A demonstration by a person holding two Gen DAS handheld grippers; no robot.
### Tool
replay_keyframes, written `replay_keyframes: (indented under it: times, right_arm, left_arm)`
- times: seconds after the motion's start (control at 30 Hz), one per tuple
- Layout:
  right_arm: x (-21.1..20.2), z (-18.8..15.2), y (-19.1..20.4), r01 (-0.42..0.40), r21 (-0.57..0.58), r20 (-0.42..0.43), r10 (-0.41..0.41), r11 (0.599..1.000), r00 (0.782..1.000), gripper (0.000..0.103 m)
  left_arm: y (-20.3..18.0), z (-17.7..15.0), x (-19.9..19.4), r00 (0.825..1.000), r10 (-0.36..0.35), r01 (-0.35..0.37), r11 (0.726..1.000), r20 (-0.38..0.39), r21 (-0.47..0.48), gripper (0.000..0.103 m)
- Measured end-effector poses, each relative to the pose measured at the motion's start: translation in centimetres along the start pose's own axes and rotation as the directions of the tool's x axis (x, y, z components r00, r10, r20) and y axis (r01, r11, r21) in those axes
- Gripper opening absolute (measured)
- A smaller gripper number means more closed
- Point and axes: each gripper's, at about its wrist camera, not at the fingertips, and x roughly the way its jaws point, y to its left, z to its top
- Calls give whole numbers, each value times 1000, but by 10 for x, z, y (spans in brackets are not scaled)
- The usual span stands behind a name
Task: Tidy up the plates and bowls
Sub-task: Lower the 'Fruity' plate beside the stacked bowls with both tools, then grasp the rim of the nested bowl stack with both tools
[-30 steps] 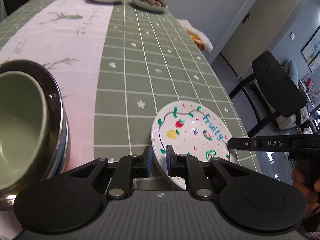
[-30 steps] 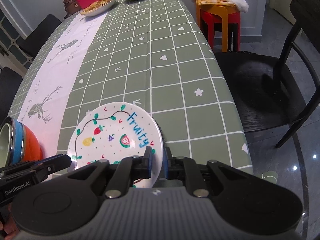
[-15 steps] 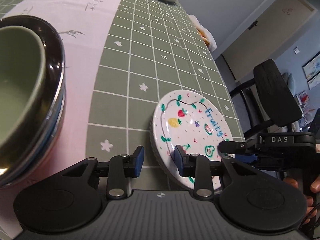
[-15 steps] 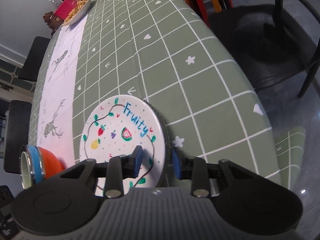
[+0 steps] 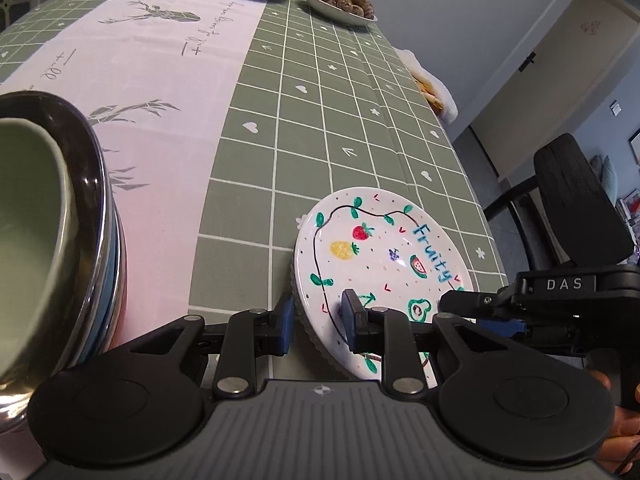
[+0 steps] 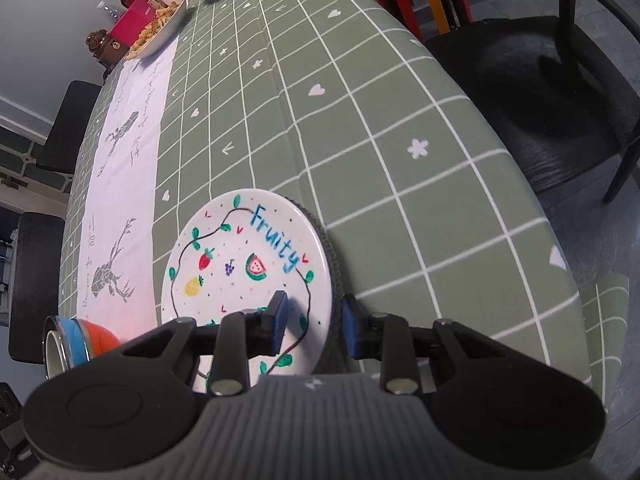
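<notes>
Grippers: I see left gripper (image 5: pixel 316 318) and right gripper (image 6: pixel 314 318) both released, straddling fruit plate (image 5: pixel 380 264) rim | bowl stack (image 5: pixel 48 248) at 9 o'clock

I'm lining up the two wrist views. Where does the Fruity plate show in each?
Left wrist: Fruity plate lower centre-right, its near left rim between the open left tongs.
Right wrist: plate lower centre-left, its right rim between the open right tongs.
Shared landmark: bowl stack, left in both.
</notes>
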Motion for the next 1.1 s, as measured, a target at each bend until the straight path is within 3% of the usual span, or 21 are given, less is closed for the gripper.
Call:
replay_keyframes:
  times: [0.23,0.33,0.4,0.53,0.67,0.77,0.9,1.1]
  right_arm:
    - [-3,-6,19,93,-108,60,-87,990,994,38]
    - [-10,-10,31,173,-174,150,-148,970,978,47]
    - [-21,-12,39,188,-214,224,-139,959,965,49]
    - [-39,-17,57,116,-280,312,-24,953,950,61]
    - [-43,-19,76,-12,-311,283,104,950,953,65]
    - [-41,-21,89,-66,-315,254,151,947,955,67]
    - [-33,-27,106,-115,-331,203,190,937,961,69]
    - [-14,-37,128,-170,-309,135,221,936,966,69]
  left_arm:
    - [2,-1,-3,1000,-9,9,1000,-8,-13,28]
    - [-1,-5,-11,1000,-1,1,1000,9,13,39]
    - [-5,-8,-20,999,7,-10,999,45,49,44]
    - [-17,-7,-46,996,-12,0,990,86,139,47]
    - [-14,5,-73,996,-64,50,981,67,186,53]
    - [3,14,-96,995,-85,73,979,57,190,53]
    - [37,25,-127,991,-22,-2,985,133,174,57]
    - [92,40,-155,968,90,-112,990,232,83,67]
